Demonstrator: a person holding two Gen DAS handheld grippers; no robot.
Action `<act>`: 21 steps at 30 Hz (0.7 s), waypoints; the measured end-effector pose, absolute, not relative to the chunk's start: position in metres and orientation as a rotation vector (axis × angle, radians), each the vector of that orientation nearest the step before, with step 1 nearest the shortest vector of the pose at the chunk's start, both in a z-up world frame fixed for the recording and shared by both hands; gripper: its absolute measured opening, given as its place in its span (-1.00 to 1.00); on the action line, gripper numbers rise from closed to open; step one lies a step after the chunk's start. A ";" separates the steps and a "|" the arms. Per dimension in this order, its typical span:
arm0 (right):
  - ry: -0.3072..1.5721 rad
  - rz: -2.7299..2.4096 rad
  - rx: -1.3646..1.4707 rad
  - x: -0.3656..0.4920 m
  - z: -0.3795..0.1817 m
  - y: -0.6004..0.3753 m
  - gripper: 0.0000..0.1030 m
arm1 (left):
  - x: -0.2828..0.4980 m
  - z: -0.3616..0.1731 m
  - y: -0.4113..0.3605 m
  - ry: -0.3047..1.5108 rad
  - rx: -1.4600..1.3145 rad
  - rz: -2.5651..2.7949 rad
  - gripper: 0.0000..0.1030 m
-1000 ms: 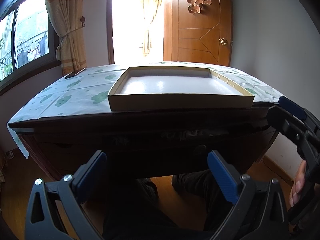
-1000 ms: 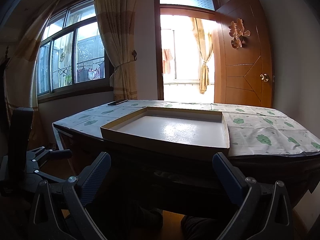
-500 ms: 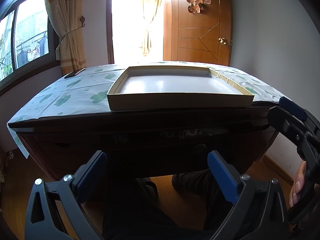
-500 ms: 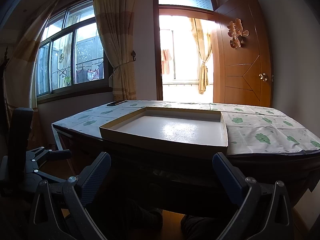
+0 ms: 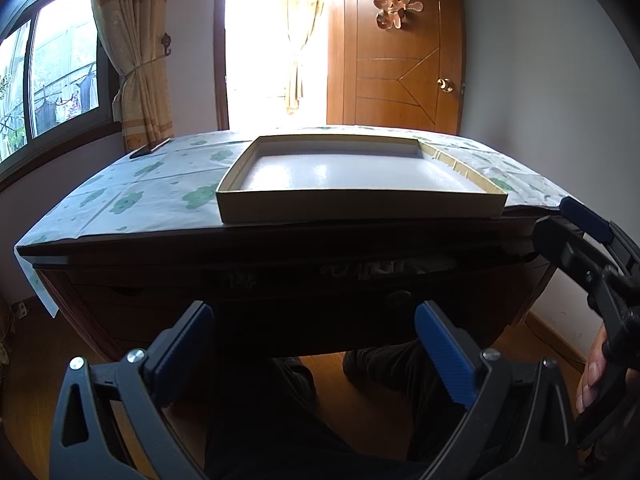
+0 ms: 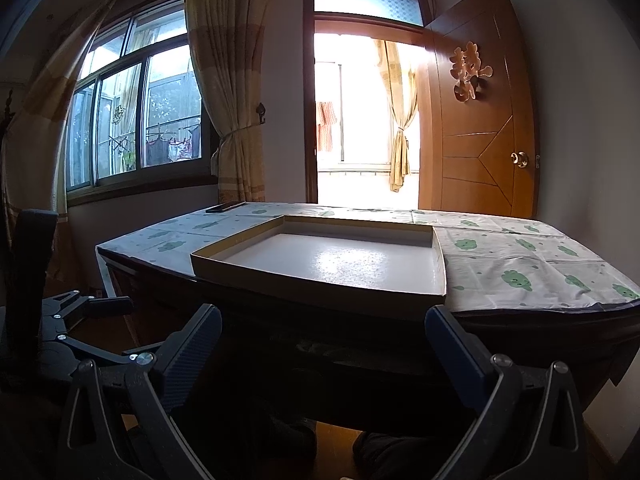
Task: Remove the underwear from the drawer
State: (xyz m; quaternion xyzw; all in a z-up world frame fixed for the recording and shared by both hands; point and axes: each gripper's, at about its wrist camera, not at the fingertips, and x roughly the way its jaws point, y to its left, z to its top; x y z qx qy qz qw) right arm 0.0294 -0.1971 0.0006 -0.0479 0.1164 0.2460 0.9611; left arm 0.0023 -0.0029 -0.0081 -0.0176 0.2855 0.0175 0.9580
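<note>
Since a second ago, the drawer (image 5: 360,276) under the bench top shows a slightly wider slit, and pale crumpled cloth, likely the underwear (image 5: 384,268), is more plainly visible inside it; both grippers have barely shifted.

The left gripper (image 5: 316,348) has its jaws spread wide and holds nothing. Just ahead of and above these jaws is the dark drawer front, with a round knob (image 5: 396,298) slightly right of their midline. The cloth lies in the gap above that knob, well clear of the fingers. Off to the right of the jaws, the right gripper (image 5: 588,252) reaches toward the bench's front corner, with a hand (image 5: 594,376) on its handle.

In its own view the right gripper (image 6: 324,348) also has its jaws wide apart and empty, pointing at the shadowed bench front; the drawer is too dark there to make out. Left of these jaws, the left gripper's black frame sits low and apart.

Beyond and above both pairs of jaws, a shallow cardboard tray (image 5: 360,210) rests at the bench's front edge on a cloth with green prints (image 5: 152,184). A dark flat object (image 5: 150,148) lies at the far left corner. Behind stand a curtain (image 6: 228,100) and a wooden door (image 6: 480,128).
</note>
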 end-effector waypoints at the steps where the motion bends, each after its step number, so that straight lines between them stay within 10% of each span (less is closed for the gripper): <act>1: 0.236 0.497 -0.093 0.030 0.000 -0.198 0.99 | 0.002 -0.008 -0.003 0.580 -0.036 0.036 0.99; 21: 0.224 0.541 -0.085 0.042 -0.020 -0.201 0.99 | 0.004 -0.012 -0.003 0.596 -0.042 0.040 0.99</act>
